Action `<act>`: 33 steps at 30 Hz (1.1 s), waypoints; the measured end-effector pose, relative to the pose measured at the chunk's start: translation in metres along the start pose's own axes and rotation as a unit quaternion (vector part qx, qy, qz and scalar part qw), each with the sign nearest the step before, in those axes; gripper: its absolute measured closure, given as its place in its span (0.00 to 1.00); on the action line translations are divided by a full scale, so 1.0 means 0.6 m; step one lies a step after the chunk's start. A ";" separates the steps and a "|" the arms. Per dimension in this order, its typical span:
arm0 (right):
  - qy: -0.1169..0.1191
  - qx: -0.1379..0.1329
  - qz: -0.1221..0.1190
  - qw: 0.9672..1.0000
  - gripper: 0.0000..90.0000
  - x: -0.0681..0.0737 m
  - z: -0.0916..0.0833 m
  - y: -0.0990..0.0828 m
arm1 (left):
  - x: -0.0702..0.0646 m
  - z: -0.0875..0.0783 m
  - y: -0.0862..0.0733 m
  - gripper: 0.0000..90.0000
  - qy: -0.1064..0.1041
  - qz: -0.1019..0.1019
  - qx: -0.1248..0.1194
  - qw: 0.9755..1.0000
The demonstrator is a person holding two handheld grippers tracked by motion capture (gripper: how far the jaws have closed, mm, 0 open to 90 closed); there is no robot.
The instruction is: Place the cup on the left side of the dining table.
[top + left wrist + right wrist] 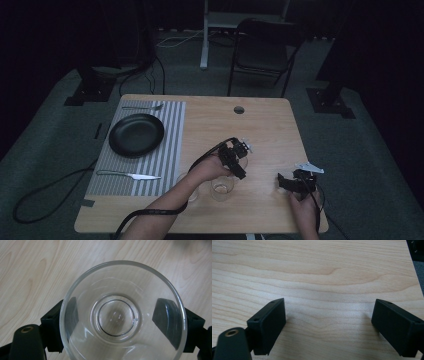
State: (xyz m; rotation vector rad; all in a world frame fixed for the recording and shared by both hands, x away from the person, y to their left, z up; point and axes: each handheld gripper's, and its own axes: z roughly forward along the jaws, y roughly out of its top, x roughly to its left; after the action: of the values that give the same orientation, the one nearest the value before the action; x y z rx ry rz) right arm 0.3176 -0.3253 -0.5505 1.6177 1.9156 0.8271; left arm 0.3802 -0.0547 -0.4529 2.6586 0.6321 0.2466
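The person is reaching the left gripper (235, 159) down over a clear drinking glass (122, 315) that is standing upright on the wooden table (265, 125), close to the near edge. In the left gripper view I am looking straight down into the glass: one black jaw is sitting on each side of its wall, the rim lying between them. Whether the pads are pressing the wall or only flanking it, I cannot tell; the jaws are standing about as wide as the glass.

The right gripper (295, 181) is waiting off to the side, well apart from the glass, its jaws spread wide with nothing but bare wood between them.

I judge the glass to be light, rigid, smooth and breakable. A squeeze across the wall just below the rim should be holding best, with gentle pressure, since slick glass could be slipping out of hard pads. A second glass (189, 186) is standing just beside the forearm.
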 end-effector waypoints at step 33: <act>0.000 0.000 0.001 1.000 0.13 0.000 0.000 0.000 | 0.102 -0.069 -0.124 0.20 0.047 -0.089 -0.004 0.995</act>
State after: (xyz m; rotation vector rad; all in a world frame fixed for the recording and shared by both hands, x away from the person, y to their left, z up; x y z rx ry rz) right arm 0.3175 -0.3252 -0.5505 1.6198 1.9150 0.8268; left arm 0.3942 0.0486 -0.4414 2.5748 0.8895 0.3239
